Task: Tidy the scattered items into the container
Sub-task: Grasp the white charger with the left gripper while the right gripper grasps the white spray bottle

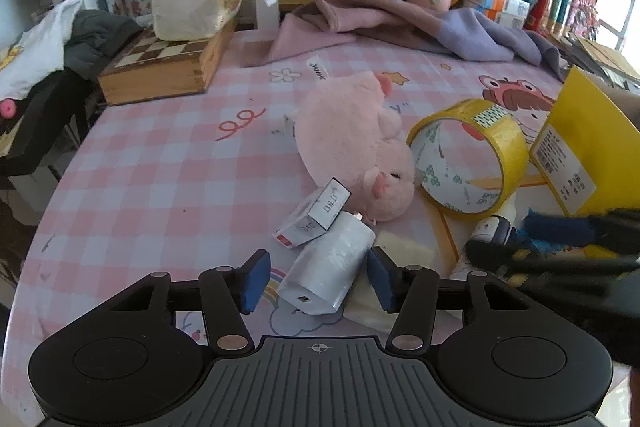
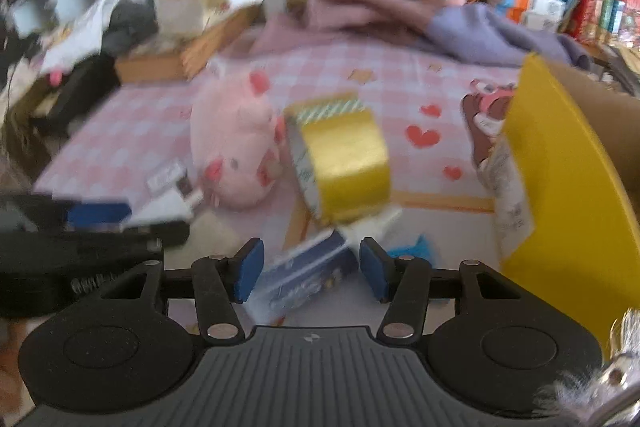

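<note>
My left gripper (image 1: 316,277) straddles the white charger (image 1: 326,269), pads not yet pressing; I would centre it before squeezing (right gripper (image 2: 307,271) is spread around a blurred blue tube (image 2: 308,273)); yellow box (image 1: 592,147) waits right.

Right wrist view blurred; yellow container (image 2: 568,187) edge-cropped

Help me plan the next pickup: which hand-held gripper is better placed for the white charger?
Left. The left hand-held gripper already has the white charger between its fingers; the right hand-held gripper straddles a blue packet.
</note>
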A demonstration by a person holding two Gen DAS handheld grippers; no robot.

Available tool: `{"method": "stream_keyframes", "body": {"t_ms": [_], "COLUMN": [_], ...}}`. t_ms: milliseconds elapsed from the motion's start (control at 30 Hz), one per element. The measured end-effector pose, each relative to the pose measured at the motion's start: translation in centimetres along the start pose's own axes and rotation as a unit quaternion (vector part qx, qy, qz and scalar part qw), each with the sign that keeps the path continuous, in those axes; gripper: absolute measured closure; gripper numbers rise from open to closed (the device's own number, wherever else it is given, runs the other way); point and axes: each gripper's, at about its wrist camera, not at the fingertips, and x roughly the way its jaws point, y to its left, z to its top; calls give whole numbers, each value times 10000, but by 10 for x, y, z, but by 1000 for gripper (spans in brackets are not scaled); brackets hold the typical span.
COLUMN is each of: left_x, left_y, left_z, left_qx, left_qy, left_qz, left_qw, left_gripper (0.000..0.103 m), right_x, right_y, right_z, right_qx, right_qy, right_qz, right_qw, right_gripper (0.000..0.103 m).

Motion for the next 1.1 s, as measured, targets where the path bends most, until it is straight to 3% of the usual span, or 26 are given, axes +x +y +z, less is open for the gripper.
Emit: {"method": "stream_keyframes", "body": {"t_ms": [100, 233, 567, 833, 1100], "left_x": [3, 6, 17, 4, 2], "left_y": [4, 10, 9, 4, 9], "left_z": [2, 6, 10, 9, 9], "left_qx": [-100, -286, -86, -279, -156], "left_qy": [44, 62, 115, 310, 317], "left_qz": [-129, -242, -231, -288, 128], "left_qw": [9999, 9993, 9996, 9987, 9993], "left_gripper": [59, 66, 67, 73, 69], "right_x": [-1, -3, 10, 10, 13], "right_y": [-2, -20, -25, -29, -27], "right_z": [-5, -10, -14, -10, -9], "right_qx": [-290, -213, -167, -317, -513], "right_qy": [86, 282, 586, 648, 623], "right_qz": [-30, -158, -153, -38, -35], "right_qw": [9995, 9992, 9980, 9974, 9967], "right_gripper": [58, 60, 60, 67, 67]}}
